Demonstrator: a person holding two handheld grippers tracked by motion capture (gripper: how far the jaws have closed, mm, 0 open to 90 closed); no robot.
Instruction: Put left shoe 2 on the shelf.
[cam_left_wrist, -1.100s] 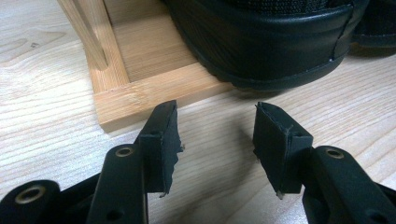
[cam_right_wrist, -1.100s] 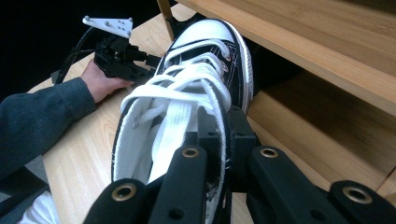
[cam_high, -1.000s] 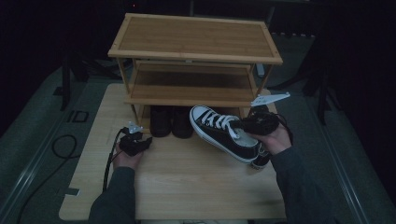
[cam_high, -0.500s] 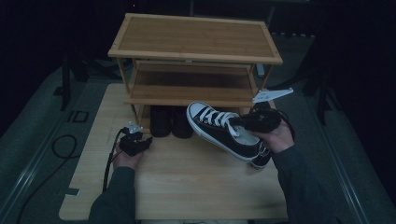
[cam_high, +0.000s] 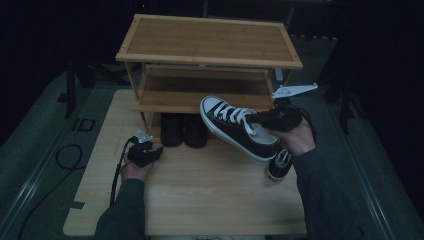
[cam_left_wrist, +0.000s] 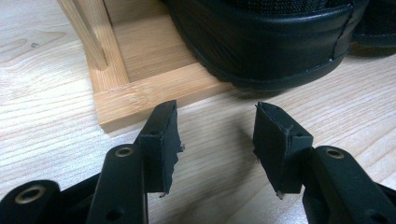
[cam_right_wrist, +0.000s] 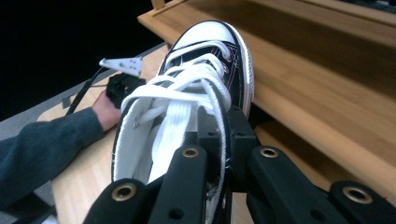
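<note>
Two dark shoes (cam_high: 183, 130) already parked on the bottom shelf of the rack (cam_high: 210, 37), centre of the high view. One sneaker (cam_high: 237, 127) up in the air, right of centre, toe aimed at the middle shelf. Clamped at the collar by the right gripper (cam_high: 262, 119), jaws pinched tight on the side wall beside the laces. Not shelved yet, so probably about midway: placing to do, then a second sneaker (cam_high: 279, 165) waiting on the table (cam_high: 210, 200), lower right, just under the holding hand. Black canvas, white toe cap, white laces, white sole edge, clean and stiff-looking. Over at lower left, left gripper (cam_high: 143, 154) resting on the table, jaws apart, holding nothing, pointed at a dark shoe's heel and the rack's foot.
</note>
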